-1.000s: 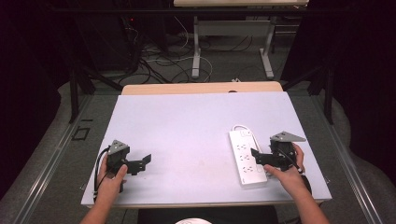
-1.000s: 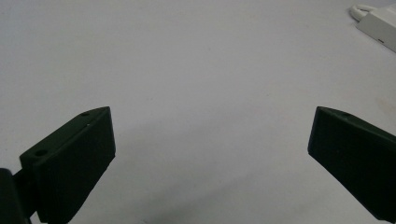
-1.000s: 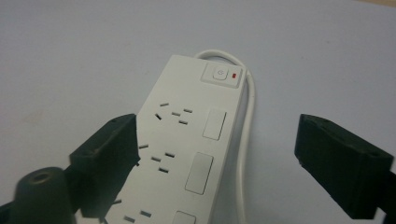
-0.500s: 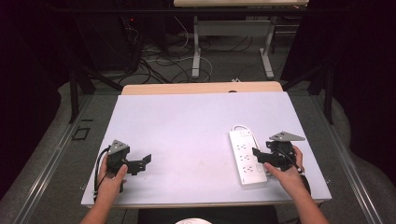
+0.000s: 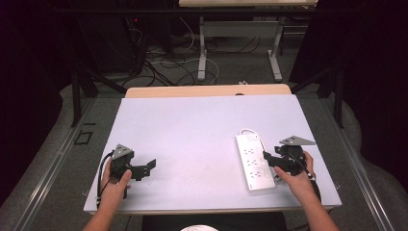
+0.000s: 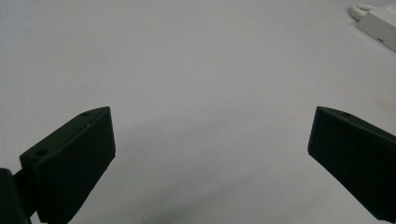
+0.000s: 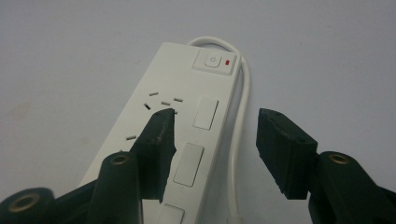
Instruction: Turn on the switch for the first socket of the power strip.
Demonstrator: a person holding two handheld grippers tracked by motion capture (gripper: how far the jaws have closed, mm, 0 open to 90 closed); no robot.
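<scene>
on white table (image 5: 192, 139), power strip (image 5: 254, 161), right gripper (image 7: 215, 135) closing astride it

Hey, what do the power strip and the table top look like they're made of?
Power strip: looks like hard white plastic, smooth with a slight sheen; moulded edges, cut socket slots and a raised switch with a red light suggest it. Its white cord looks rubbery or vinyl-coated. Table top: a pale, matte, flat sheet, probably laminate or painted board; a wood-coloured strip shows along its far edge.
</scene>
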